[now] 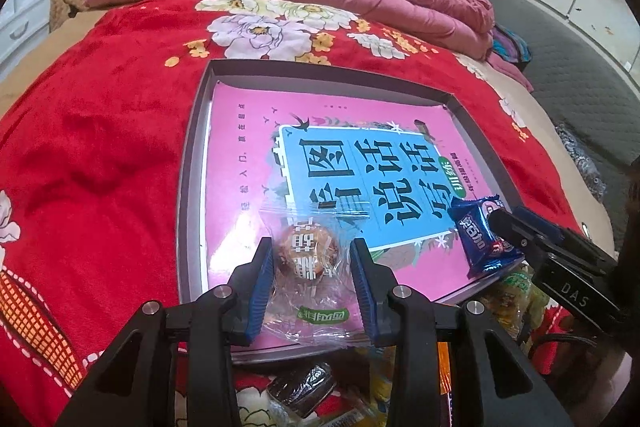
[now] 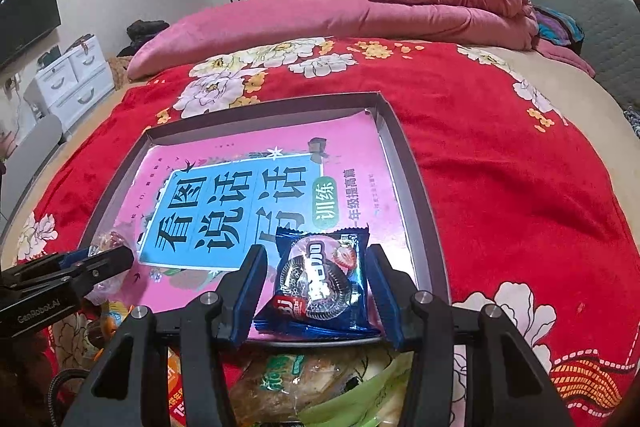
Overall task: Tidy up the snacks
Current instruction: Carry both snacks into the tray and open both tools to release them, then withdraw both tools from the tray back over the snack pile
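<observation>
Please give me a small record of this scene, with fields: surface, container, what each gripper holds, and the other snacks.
surface: red blanket
container: grey tray lined with a pink book
left gripper: shut on clear pastry pack
right gripper: shut on blue cookie pack
other snacks: pile before the tray

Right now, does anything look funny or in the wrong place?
Yes. A pink book lies flat inside the grey tray where snacks should go, with its title upside down in the left view. More snack packets sit loose on the red blanket.
</observation>
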